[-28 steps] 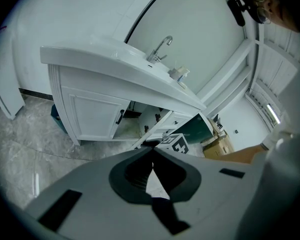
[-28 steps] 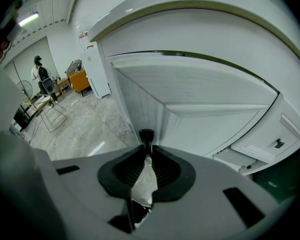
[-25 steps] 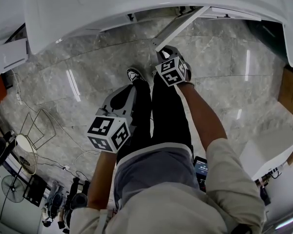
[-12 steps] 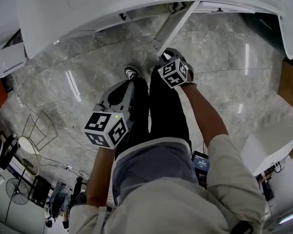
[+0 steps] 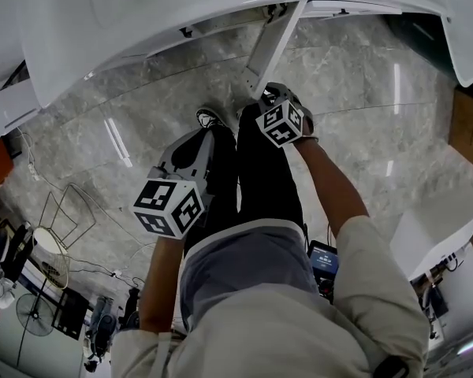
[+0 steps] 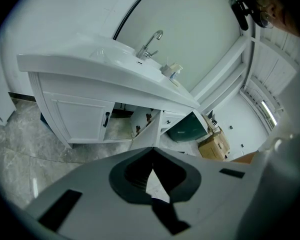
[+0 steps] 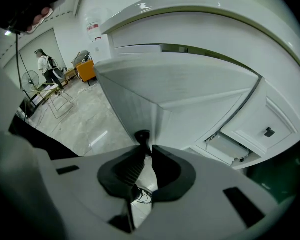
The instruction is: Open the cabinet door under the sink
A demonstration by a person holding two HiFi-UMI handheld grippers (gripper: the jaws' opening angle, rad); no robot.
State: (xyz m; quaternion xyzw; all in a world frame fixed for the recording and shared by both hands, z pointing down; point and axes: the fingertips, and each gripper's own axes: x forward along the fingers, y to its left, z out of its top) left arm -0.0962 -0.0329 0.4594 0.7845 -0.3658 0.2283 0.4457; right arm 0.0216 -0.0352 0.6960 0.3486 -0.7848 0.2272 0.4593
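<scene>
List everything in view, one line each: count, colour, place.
sink vanity: one, white, against the wall
faucet: one, silver, on the vanity top
open cabinet door: one, white, swung out under the sink
closed cabinet door: one, white, left of the open one
door handle: one, black, on the open door's edge
bin: one, dark green, beyond the open door
cardboard box: one, brown, floor at right
left gripper: grey, shut, empty
right gripper: grey, shut on the door handle

Head view: steeply down onto floor (image 5: 363,93).
Left gripper view: distant, facing sink cabinet (image 6: 75,121).
Right gripper view: close against cabinet door (image 7: 190,84).
Shared: that door.
</scene>
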